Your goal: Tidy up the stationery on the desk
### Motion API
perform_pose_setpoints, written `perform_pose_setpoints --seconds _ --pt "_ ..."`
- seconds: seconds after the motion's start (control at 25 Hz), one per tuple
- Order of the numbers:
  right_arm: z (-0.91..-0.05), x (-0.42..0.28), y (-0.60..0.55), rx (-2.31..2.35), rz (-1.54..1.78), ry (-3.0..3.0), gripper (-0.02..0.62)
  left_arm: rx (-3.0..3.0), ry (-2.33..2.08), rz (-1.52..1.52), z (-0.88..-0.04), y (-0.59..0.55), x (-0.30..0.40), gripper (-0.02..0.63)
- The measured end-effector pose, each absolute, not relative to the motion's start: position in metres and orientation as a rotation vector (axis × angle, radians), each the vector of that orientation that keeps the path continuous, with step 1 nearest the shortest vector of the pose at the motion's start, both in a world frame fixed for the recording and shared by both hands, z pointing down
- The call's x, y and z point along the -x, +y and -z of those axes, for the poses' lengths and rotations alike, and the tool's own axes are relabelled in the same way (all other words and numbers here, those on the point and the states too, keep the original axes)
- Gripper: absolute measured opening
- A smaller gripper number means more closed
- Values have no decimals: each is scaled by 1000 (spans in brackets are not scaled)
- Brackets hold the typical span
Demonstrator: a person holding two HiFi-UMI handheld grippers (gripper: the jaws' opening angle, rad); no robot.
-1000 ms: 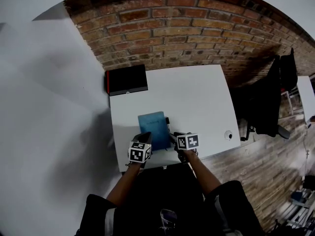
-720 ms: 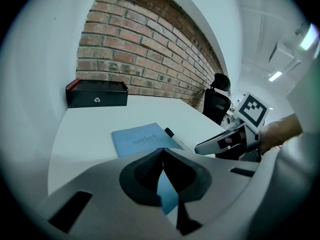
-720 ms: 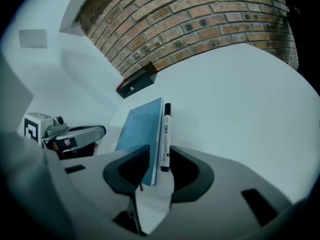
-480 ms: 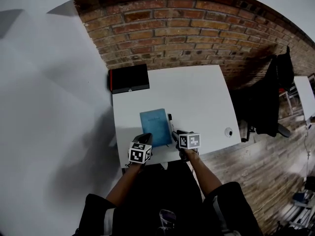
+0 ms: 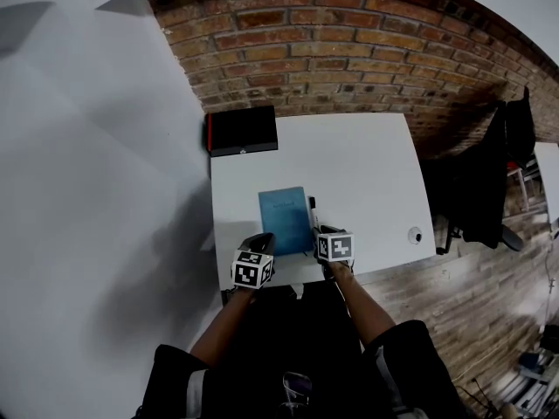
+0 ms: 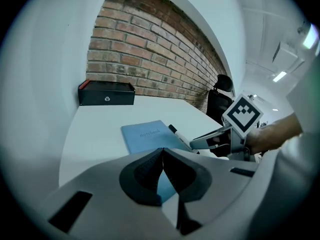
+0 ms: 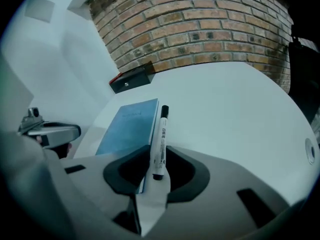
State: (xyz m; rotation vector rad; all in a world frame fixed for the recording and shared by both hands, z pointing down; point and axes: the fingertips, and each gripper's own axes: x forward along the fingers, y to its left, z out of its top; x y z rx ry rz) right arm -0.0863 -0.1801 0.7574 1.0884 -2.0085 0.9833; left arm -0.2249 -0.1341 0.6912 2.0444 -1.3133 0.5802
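Marker (image 7: 160, 134) in relation to my right gripper (image 7: 156, 170): its near end lies between my 2 pads, which stand wide apart and, as far as I can see, press on neither side of the barrel. Long axis runs from the front edge of the desk (image 5: 367, 173) toward the back edge, nearly in line with the way I point. Barrel is slim, white and printed, dark at both ends. It lies flat near the front edge, just beside the right long edge of the blue notebook (image 5: 285, 219) and parallel with it. My left gripper (image 6: 163, 160) hangs closed and empty above the notebook's near end, farther from the marker. Judgement: the right hand is the 1 placed to close, and the grip must cross the barrel without catching the notebook's edge. Black box (image 5: 243, 130) sits at the back left corner.
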Motion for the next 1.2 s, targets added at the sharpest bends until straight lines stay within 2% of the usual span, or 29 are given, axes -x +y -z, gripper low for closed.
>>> perform_pose_setpoints --seconds 0.32,1.2 --pt "-766 85 -178 -1074 -1067 -1966 86 -2023 -1313 -586 -697 -133 227 15" --pt "-766 98 -177 -957 -1187 -2033 81 -2011 -1298 -579 -705 -140 231 15"
